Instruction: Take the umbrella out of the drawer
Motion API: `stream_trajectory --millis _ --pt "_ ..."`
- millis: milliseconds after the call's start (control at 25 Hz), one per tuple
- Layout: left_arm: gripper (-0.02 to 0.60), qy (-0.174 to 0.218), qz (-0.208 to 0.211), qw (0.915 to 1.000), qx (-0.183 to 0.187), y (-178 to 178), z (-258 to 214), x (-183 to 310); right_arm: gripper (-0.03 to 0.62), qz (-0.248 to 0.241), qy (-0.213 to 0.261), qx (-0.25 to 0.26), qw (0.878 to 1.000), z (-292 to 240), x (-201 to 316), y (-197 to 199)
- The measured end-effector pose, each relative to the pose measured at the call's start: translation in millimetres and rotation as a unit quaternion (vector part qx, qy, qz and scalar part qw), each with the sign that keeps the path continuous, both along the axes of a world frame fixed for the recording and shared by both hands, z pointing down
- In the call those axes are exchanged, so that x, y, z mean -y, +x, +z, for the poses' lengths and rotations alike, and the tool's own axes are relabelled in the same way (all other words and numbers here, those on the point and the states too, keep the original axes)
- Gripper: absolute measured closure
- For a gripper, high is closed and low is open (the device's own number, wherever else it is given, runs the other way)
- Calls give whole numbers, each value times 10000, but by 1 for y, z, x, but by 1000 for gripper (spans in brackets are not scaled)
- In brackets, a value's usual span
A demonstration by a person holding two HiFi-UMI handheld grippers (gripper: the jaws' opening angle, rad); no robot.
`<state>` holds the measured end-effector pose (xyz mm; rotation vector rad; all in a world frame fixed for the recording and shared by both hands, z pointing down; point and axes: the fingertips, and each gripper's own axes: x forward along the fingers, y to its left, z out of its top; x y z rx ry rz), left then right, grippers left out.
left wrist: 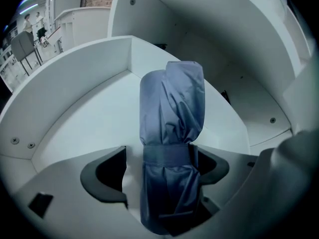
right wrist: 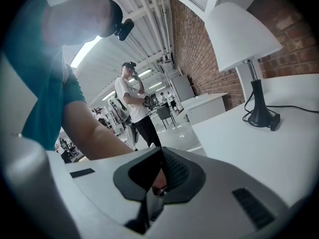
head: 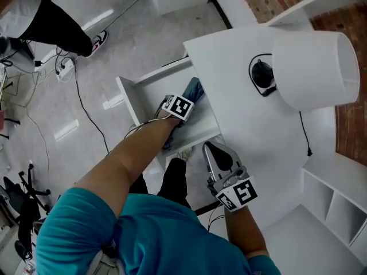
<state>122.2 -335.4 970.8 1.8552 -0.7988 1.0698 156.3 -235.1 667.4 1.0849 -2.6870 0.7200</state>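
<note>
A folded blue umbrella (head: 192, 89) lies in the open white drawer (head: 129, 94) of the table. My left gripper (head: 184, 110) reaches down into the drawer over it. In the left gripper view the umbrella (left wrist: 172, 108) runs lengthwise between the jaws of the left gripper (left wrist: 160, 156), its strap level with the pads. The jaws stand wide: there is a gap at the left pad (left wrist: 112, 171), and the right pad sits against the fabric. My right gripper (head: 211, 149) hovers at the table's front edge, right of the drawer. In its own view the right gripper (right wrist: 160, 158) is shut with nothing in it.
A white lamp (head: 312, 67) with a black base (head: 262, 73) and cord stands on the white tabletop (head: 241, 113). White shelving (head: 338, 199) is at the lower right. Cables and another person's leg (head: 63, 27) are on the floor at the upper left. A standing person (right wrist: 133, 101) shows further off.
</note>
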Motion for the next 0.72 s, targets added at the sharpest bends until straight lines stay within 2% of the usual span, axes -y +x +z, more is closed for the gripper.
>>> stream_trajectory --millis 80,160,200,240,480,720 --pt "221 35 32 9998 187 -3 0 0 571 -12 -32 -15 10000 1 -2 0" --pt "224 -23 58 9999 153 1 0 -2 571 -3 -50 -24 10000 1 -4 1" --pt "292 -73 65 9999 92 3 0 -3 571 7 -52 -28 10000 0 -4 1" --pt "312 -137 57 9999 34 4 0 -5 571 18 -51 -30 10000 -1 -5 1" --pt "333 -698 -191 9947 -736 6 -5 -16 571 75 -22 -45 10000 -5 -4 0" --pt "341 -491 -487 9957 -623 -20 -13 0 571 146 78 -8 9999 -14 2 -1"
